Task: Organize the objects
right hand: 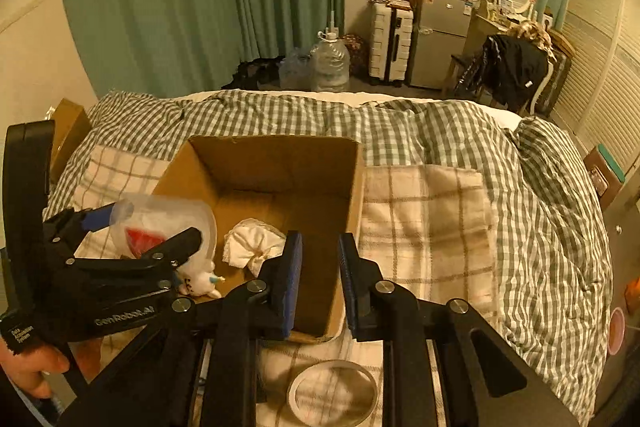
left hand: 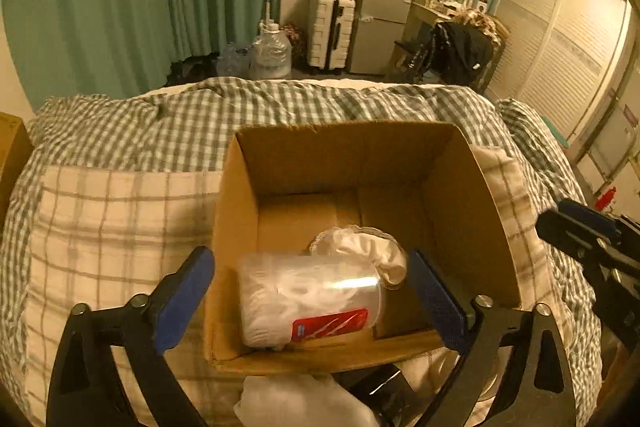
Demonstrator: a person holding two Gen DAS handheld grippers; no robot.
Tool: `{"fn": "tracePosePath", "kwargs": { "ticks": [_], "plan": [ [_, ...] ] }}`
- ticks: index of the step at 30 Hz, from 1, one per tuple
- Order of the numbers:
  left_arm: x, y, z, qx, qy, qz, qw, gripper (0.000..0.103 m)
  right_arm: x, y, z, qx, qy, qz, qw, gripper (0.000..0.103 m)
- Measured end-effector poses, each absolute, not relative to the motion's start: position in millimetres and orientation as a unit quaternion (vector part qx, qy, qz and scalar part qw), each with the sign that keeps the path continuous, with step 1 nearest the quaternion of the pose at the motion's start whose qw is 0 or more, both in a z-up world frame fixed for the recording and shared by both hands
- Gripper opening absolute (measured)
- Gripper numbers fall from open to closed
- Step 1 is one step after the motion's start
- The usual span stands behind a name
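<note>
An open cardboard box [left hand: 472,187] stands on the bed; it also shows in the right wrist view [right hand: 276,155]. My left gripper [left hand: 310,297] is open over the box's near end, its blue pads apart from a clear plastic jar [left hand: 310,301] with a red label that lies between them. In the right wrist view the jar [right hand: 168,219] sits between the left gripper's fingers [right hand: 184,239]. A white crumpled cloth [left hand: 368,247] lies in the box behind the jar. My right gripper [right hand: 318,281] is open a little and empty, above the box's near right corner.
A tape ring [right hand: 332,393] lies on the plaid blanket [right hand: 424,227] in front of the box. A small white plush toy [right hand: 200,281] lies by the box's near left wall. Another white cloth [left hand: 296,403] lies below the left gripper. A brown box [right hand: 70,131] stands at the far left.
</note>
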State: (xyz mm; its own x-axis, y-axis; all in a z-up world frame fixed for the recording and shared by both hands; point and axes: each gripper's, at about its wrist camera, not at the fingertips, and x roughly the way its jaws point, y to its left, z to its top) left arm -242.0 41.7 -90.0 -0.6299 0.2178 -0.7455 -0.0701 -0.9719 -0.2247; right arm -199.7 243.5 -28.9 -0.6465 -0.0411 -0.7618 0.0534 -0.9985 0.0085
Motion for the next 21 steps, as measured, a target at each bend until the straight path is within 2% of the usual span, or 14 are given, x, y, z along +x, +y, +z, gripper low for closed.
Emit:
{"fn": "tracePosePath", "kwargs": {
  "ticks": [1,2,5,10,12,16,21],
  "plan": [
    [-238.9,39.9,-85.2,-0.420,-0.086,0.900,0.078,0.103,-198.6,245.2,-26.9,0.418,0.005,-0.908,0.024,0.047],
    [-233.9,37.7,-78.6,-0.413,-0.085,0.903,0.080,0.103,-195.7,247.5,-23.9,0.415,0.000,-0.910,0.021,0.060],
    [-216.4,31.5,-56.4,-0.395,-0.070,0.913,0.073,0.103,-181.6,250.9,-9.1,0.402,-0.003,-0.915,0.014,0.063],
    [-167.6,17.4,-11.4,-0.355,-0.046,0.932,0.063,0.103,-137.8,252.3,29.0,0.369,0.003,-0.929,-0.001,0.079],
    [-147.5,10.6,2.4,-0.340,-0.042,0.938,0.059,0.103,-118.0,252.5,46.1,0.351,0.004,-0.936,-0.008,0.090],
    [-115.0,-1.0,17.7,-0.324,-0.046,0.944,0.050,0.103,-78.6,249.4,74.6,0.320,0.007,-0.947,-0.014,0.095],
    [-89.6,-9.9,9.9,-0.327,-0.057,0.942,0.040,0.103,-47.5,243.5,82.6,0.309,0.011,-0.951,-0.018,0.102]
  ]
}}
